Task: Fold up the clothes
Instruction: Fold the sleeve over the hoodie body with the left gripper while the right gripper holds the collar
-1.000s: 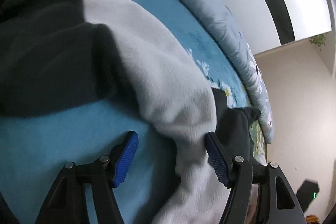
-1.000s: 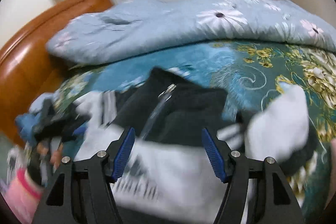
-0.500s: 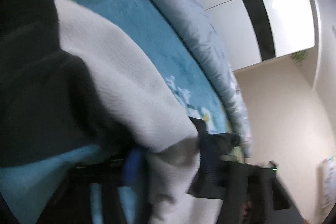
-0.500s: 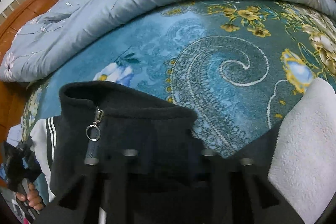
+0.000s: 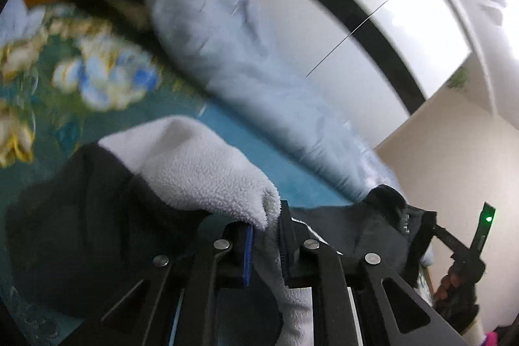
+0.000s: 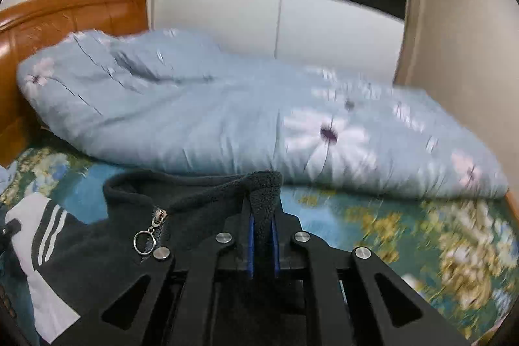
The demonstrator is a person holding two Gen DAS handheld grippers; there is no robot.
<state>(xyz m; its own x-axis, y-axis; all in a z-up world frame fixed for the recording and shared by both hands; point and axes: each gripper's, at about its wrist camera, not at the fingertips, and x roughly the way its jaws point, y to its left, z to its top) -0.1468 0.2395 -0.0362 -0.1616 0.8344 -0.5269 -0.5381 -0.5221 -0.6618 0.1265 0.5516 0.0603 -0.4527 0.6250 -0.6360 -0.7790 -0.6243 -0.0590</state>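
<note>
The left gripper [image 5: 264,244] is clamped on a fold of the fleece jacket [image 5: 201,171], its blue pads pinching nubbly white pile that bulges up and to the left of the fingers. Further left of it, the jacket's dark panel [image 5: 81,216] hangs in soft, heavy folds. Beyond the fingertips lies the bedspread [image 5: 97,77], teal with blurred blue and yellow flowers, and past that a puffy pale-blue quilt [image 5: 227,54]. To the right of the gripper a stretch of dark fleece runs off toward the other tool.

The right gripper [image 6: 262,240] is closed tight on the dark, curly-piled collar [image 6: 264,193], which stands up in a rounded ridge between the pads. Left of it the collar sags open beside a metal zipper pull [image 6: 147,235] with a ring, and further left sits a white sleeve [image 6: 35,235] with dark stripes. Ahead lies the quilt with a daisy print, rumpled against an orange-brown wooden headboard [image 6: 65,18]. Behind stand glossy white wardrobe doors [image 6: 292,31] with a black band.
</note>
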